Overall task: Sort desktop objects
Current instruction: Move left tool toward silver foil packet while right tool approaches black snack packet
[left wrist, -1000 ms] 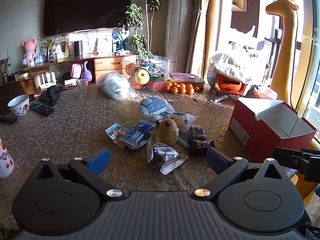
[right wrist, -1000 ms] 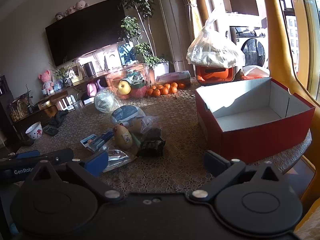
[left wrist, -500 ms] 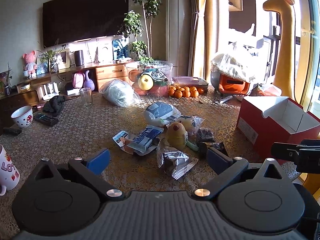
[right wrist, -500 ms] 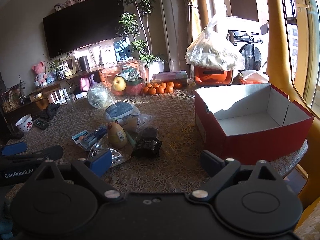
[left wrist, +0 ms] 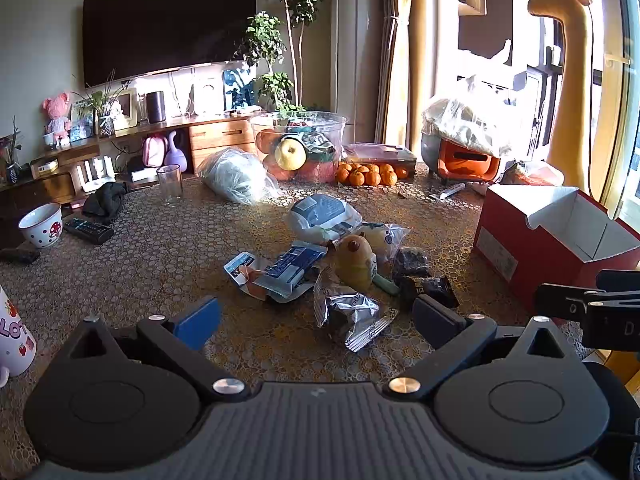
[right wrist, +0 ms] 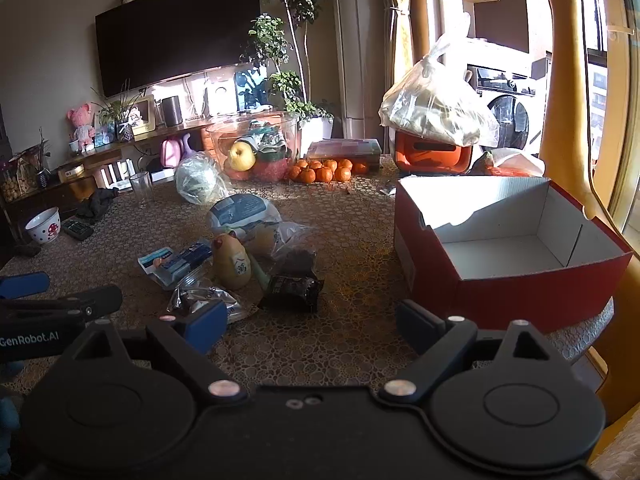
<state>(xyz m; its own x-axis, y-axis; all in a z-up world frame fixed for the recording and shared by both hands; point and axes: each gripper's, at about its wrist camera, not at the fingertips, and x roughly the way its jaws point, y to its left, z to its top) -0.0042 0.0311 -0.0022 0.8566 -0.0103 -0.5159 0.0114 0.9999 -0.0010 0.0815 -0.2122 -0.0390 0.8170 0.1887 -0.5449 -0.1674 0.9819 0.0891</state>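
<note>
We hold two tongs above a table [left wrist: 132,264] with a bumpy brown cloth. Our left tongs [left wrist: 316,316] are wide open, with nothing gripped. Just ahead of them lies a shiny silver packet [left wrist: 348,314]. A bit further ahead is a yellow toy [left wrist: 356,262] with a red dot on top. Left of the toy lies a blue snack pack [left wrist: 288,270]. Right of it, near the right finger, sits a dark wrapped snack [left wrist: 430,286]. A white and blue bag [left wrist: 322,216] lies behind them all.

Our right tongs [right wrist: 308,324] are open too. Their jaws have just been closing a little, but nothing is between them. The dark wrapped snack lies just ahead of them, a bit to the left. To the right of these tongs, very near, stands an open red box [right wrist: 532,294] with white walls inside. We see nothing in it. Far ahead, small oranges [right wrist: 324,170] sit beside a clear bowl [right wrist: 256,148] of fruit.
</note>
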